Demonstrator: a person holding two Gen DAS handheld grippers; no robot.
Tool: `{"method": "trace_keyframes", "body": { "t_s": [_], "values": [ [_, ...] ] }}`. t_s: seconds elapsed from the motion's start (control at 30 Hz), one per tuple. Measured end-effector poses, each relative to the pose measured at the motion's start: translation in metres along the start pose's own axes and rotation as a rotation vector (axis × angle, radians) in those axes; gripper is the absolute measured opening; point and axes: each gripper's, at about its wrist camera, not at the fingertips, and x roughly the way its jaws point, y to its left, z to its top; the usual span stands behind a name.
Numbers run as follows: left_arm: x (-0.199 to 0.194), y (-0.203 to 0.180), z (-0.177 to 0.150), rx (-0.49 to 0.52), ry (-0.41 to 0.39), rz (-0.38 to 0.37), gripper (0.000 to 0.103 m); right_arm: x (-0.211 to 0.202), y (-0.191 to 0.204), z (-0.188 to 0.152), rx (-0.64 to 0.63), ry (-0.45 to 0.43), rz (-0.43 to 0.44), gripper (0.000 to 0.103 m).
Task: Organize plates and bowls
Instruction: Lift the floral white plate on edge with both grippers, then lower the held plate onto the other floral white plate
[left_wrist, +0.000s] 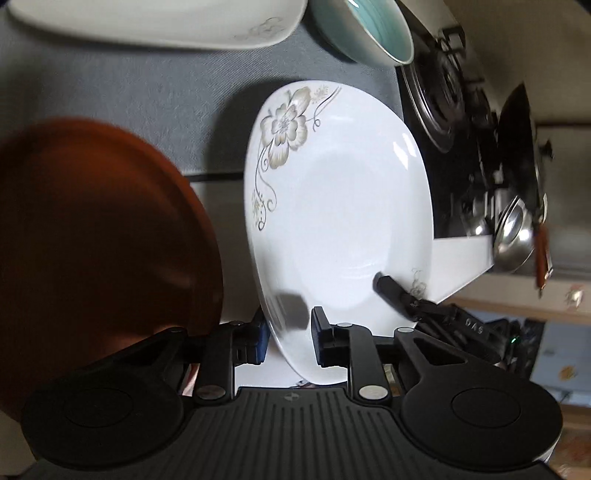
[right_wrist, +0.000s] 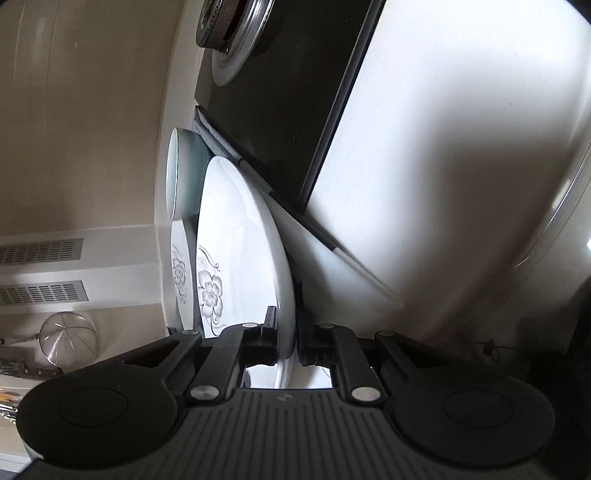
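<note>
Both pairs of tongs have hold of the same white flowered plate (left_wrist: 332, 206), each from its own side. The left tongs (left_wrist: 288, 339) pinch its near rim, one finger on each face, and the right tongs (right_wrist: 286, 341) are closed on the rim too; from the left wrist view a black finger of the right tongs (left_wrist: 391, 290) shows, pressed on the plate's edge beside a small printed sprig. Whether the plate's far edge touches the grey mat (left_wrist: 147, 92) on the table I cannot tell. Close at its left side sits a brown plate (left_wrist: 92, 229), blurred and very near the left tongs. Beyond it, at the far end of the mat, lies another white plate (left_wrist: 155, 22) with a faint flower print, and next to that a bowl with a teal inside (left_wrist: 376, 26). On the plate's other side runs the black glass hob (right_wrist: 280, 92) with its burner rings (left_wrist: 439, 85), just beside the plate's edge. Farther along that side stand a dark pan (left_wrist: 517, 147) and a steel ladle (left_wrist: 513, 232). A wire mesh strainer (right_wrist: 68, 341) hangs against the wall in the right wrist view.
</note>
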Motion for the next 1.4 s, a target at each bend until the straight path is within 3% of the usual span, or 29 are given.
{"method": "trace_keyframes", "body": {
  "t_s": [0.17, 0.23, 0.3, 0.37, 0.47, 0.67, 0.73, 1.0, 1.4],
  "values": [
    [0.006, 0.003, 0.000, -0.068, -0.034, -0.084, 0.054, -0.001, -0.008, -0.006, 0.040, -0.013, 0.031, 0.012],
    [0.009, -0.001, 0.004, -0.065, -0.045, -0.094, 0.059, 0.001, -0.008, -0.009, 0.043, 0.005, 0.033, 0.012],
    [0.008, -0.008, 0.007, -0.043, -0.074, -0.067, 0.053, 0.002, 0.000, -0.013, -0.006, 0.014, 0.015, 0.011],
    [0.007, -0.011, 0.007, -0.005, -0.095, -0.007, 0.031, 0.001, 0.007, -0.014, -0.047, 0.002, 0.003, 0.011],
    [0.004, -0.002, 0.007, -0.032, -0.094, -0.037, 0.024, -0.002, 0.017, -0.012, -0.105, -0.019, -0.038, 0.015],
    [-0.006, -0.006, 0.003, 0.019, -0.124, 0.021, 0.024, -0.001, 0.013, 0.000, -0.081, -0.053, -0.059, 0.015],
    [-0.009, -0.015, 0.001, 0.046, -0.140, 0.049, 0.025, -0.001, 0.021, -0.001, -0.140, -0.055, -0.085, 0.013],
    [-0.033, -0.045, -0.007, 0.170, -0.212, 0.141, 0.026, -0.013, 0.033, -0.010, -0.193, -0.055, -0.049, 0.015],
    [-0.061, -0.049, -0.016, 0.185, -0.256, 0.094, 0.026, -0.029, 0.068, -0.022, -0.296, -0.084, -0.026, 0.018]
  ]
}}
